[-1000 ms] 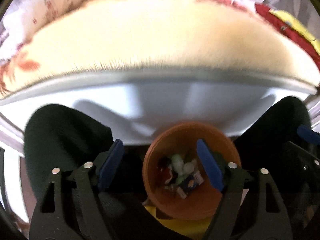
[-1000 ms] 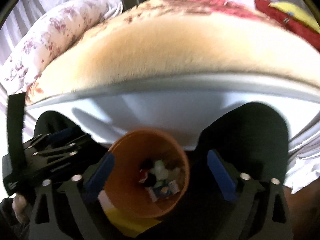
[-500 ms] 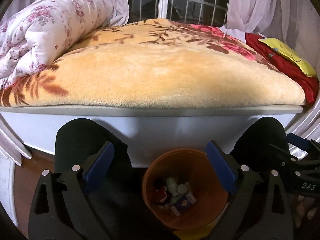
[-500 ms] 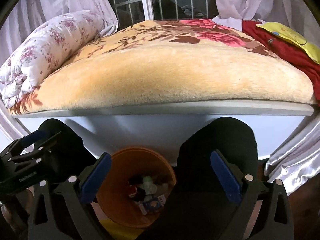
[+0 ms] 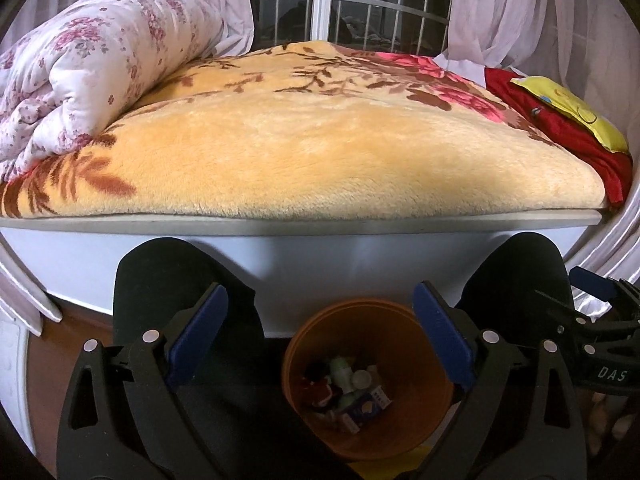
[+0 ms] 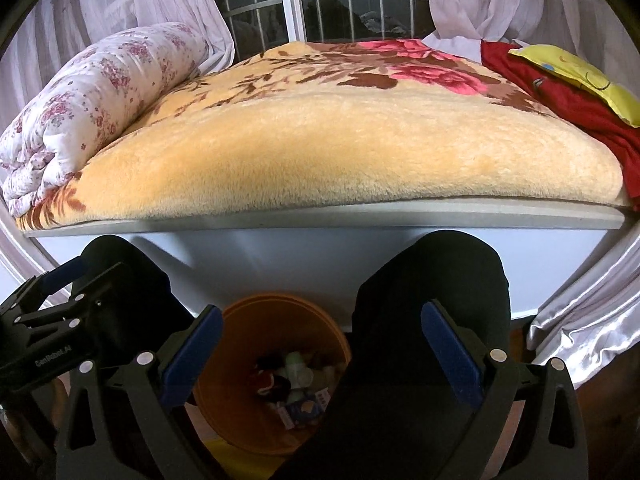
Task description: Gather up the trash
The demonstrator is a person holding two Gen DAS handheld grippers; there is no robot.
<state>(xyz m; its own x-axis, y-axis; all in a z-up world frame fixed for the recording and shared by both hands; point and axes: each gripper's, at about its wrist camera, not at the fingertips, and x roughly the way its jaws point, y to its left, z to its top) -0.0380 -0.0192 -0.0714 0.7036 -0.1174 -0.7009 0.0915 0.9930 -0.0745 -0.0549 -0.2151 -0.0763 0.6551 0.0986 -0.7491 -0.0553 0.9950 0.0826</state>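
Observation:
An orange bin (image 5: 360, 324) stands on the floor between a seated person's knees, against the bed's white base. It holds several pieces of trash (image 5: 352, 392): small white bottles, a blue-and-white carton and something red. My left gripper (image 5: 318, 298) hangs open above the bin with nothing between its blue pads (image 5: 196, 336). In the right wrist view the same bin (image 6: 272, 320) and trash (image 6: 296, 384) lie low and left of centre. My right gripper (image 6: 322, 314) is open and empty, partly over the person's right knee (image 6: 432, 280).
A bed with a yellow floral blanket (image 5: 340, 152) fills the upper view. On it lie a rolled floral quilt (image 5: 92, 80) at the left and a red cloth (image 5: 560, 136) with a yellow pillow at the right. Curtains and a barred window stand behind. Black-trousered knees (image 5: 172, 280) flank the bin.
Both cameras have tilted up and drawn back from the bin, so the bed and window have come into view. The left jaws have spread wider. The bin sits lower and smaller in frame.

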